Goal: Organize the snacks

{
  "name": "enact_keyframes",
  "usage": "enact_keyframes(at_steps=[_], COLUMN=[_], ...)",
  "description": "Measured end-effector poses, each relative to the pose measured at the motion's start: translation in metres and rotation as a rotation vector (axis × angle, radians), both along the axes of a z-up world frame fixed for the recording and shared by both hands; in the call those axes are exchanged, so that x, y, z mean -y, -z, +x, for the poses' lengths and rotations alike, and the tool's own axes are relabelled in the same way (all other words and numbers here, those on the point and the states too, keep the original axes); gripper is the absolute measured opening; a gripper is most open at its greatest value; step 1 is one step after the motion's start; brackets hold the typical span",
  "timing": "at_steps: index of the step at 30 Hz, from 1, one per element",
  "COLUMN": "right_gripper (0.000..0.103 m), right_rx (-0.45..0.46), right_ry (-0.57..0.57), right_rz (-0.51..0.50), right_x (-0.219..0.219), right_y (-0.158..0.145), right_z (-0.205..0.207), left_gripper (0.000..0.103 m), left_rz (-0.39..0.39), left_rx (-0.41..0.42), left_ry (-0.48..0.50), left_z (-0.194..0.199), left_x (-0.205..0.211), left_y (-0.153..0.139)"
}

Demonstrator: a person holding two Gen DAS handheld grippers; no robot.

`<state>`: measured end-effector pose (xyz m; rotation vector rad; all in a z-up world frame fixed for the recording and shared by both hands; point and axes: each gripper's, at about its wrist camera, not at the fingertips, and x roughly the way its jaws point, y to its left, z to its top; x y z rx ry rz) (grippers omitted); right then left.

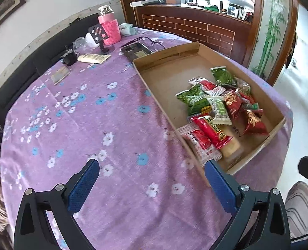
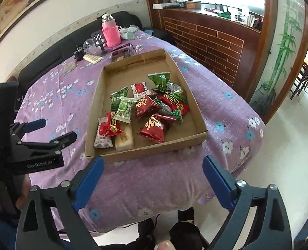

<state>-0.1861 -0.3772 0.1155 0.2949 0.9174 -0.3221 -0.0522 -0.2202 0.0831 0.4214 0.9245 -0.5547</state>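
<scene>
While the snacks (image 2: pixel 145 108) lay heaped in the cardboard tray (image 2: pixel 197 123) on the purple cloth (image 1: pixel 91 125), my left gripper (image 1: pixel 152 179) hung with jaws wide and empty beside the tray's near corner, and my right gripper (image 2: pixel 153 177), equally spread and empty, hovered short of its front wall.

Purple cloth (image 2: pixel 154 179) with white and blue flowers over the desk. Plain brown cardboard tray (image 2: pixel 95 112). Red, green and white snack packets (image 2: pixel 154 106), some red ones with gold lettering (image 2: pixel 152 125). Pink knitted sleeve on a bottle (image 1: pixel 110 30). Blue pads (image 1: pixel 82 189) on black gripper frames.
</scene>
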Motion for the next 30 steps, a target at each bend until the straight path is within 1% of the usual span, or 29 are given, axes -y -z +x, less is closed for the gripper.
enact_keyframes(at_steps=[1,4,7,9,14,19,30], right_gripper=[0.103,0.103,0.103,0.103,0.103,0.103,0.103], right_rx=[0.007,0.033,0.049,0.066,0.069,0.059,0.050], right_ry=[0.003,0.003,-0.016,-0.044,-0.107,-0.117,-0.067], right_rz=[-0.001,0.006,0.033,0.050,0.050,0.063,0.072], right_x=[-0.001,0.000,0.002,0.001,-0.007,-0.005,0.002], right_y=[-0.001,-0.005,-0.006,-0.007,-0.007,-0.003,0.003], right_z=[-0.001,0.002,0.014,0.022,0.036,0.039,0.025], left_gripper=[0.102,0.102,0.102,0.102,0.102,0.102,0.102], left_rz=[0.008,0.025,0.057,0.057,0.060,0.079,0.100], left_rx=[0.000,0.029,0.073,0.084,0.042,0.037,0.041], left_ry=[0.001,0.003,-0.026,-0.051,-0.093,-0.120,-0.059], left_z=[0.000,-0.002,-0.005,-0.005,0.001,0.002,-0.007], left_x=[-0.001,-0.003,-0.009,-0.015,-0.026,-0.027,-0.012], left_y=[-0.001,-0.006,-0.014,-0.019,-0.018,-0.015,-0.011])
